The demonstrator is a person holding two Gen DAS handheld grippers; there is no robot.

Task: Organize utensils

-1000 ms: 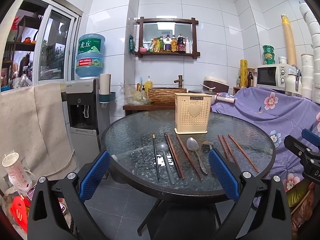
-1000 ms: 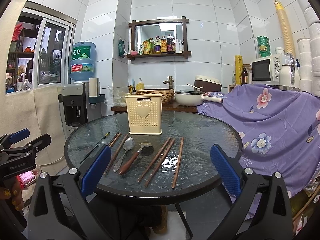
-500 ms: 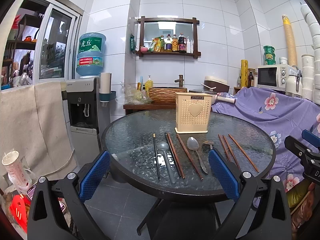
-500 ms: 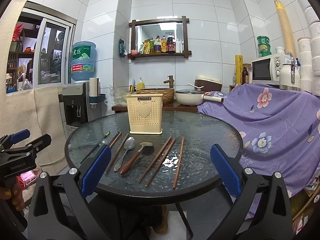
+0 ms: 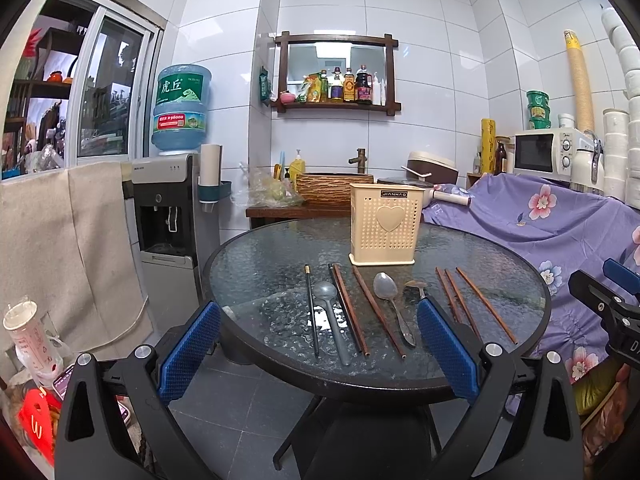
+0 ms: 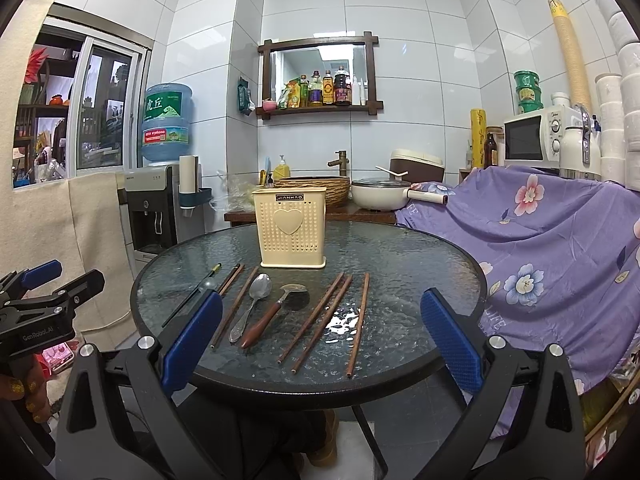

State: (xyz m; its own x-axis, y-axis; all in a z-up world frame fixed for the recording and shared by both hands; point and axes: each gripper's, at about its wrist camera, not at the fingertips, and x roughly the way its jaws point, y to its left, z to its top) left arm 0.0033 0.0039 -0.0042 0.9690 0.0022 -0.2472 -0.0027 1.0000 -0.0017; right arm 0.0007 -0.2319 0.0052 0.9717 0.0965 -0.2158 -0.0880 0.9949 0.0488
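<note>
Both tools are spread wide and hold nothing: the left gripper [image 5: 318,354] and the right gripper [image 6: 318,338] hang short of the round glass table [image 6: 420,256]. Just ahead of their pads lie the utensils in a row: brown chopsticks [image 6: 362,320], a steel spoon [image 6: 250,306], a wood-handled ladle [image 6: 276,310]. Beyond the row stands the cream utensil holder [image 6: 291,232], upright.

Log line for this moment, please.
left gripper: open, empty | right gripper: open, empty | utensils on glass table | holder: nothing placed yet
</note>
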